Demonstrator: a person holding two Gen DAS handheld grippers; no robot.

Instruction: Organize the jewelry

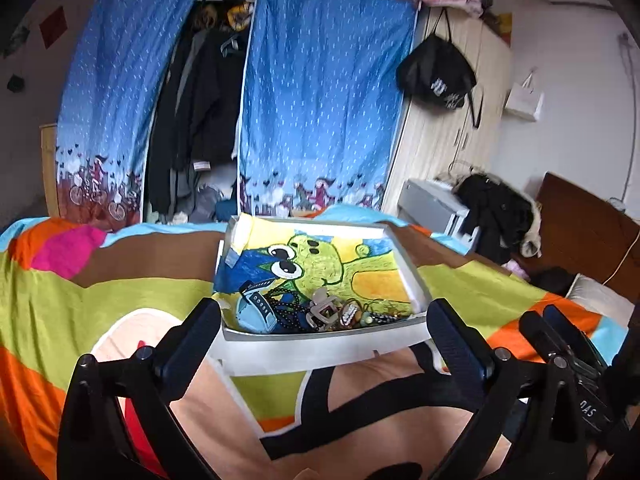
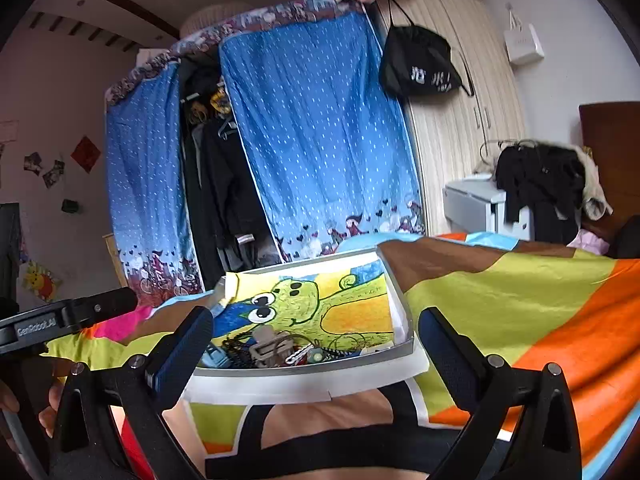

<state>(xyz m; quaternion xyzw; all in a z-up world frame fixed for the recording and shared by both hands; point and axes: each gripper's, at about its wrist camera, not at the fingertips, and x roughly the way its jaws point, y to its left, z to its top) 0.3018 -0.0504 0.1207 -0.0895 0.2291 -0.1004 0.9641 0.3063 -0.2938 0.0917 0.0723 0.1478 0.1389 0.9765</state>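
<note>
A shallow white tray [image 1: 320, 339] lies on the bed, lined with a drawing of a green cartoon creature. Jewelry is heaped against its near wall: a blue watch [image 1: 256, 309], black beads [image 1: 286, 314], a beige claw clip [image 1: 320, 314] and small mixed pieces. My left gripper [image 1: 324, 306] hangs open just short of the tray, nothing between its fingers. My right gripper [image 2: 316, 318] is open too and empty, facing the same tray [image 2: 304, 369] and clip [image 2: 268, 346]. Each gripper shows at the edge of the other's view.
The tray rests on a bright bedspread [image 1: 60, 312] in green, orange and brown. Behind the bed stands a blue-curtained clothes rack [image 1: 320, 100] and a wooden wardrobe with a black bag [image 1: 436, 76]. A dark coat [image 1: 496, 212] lies on a grey box at the right.
</note>
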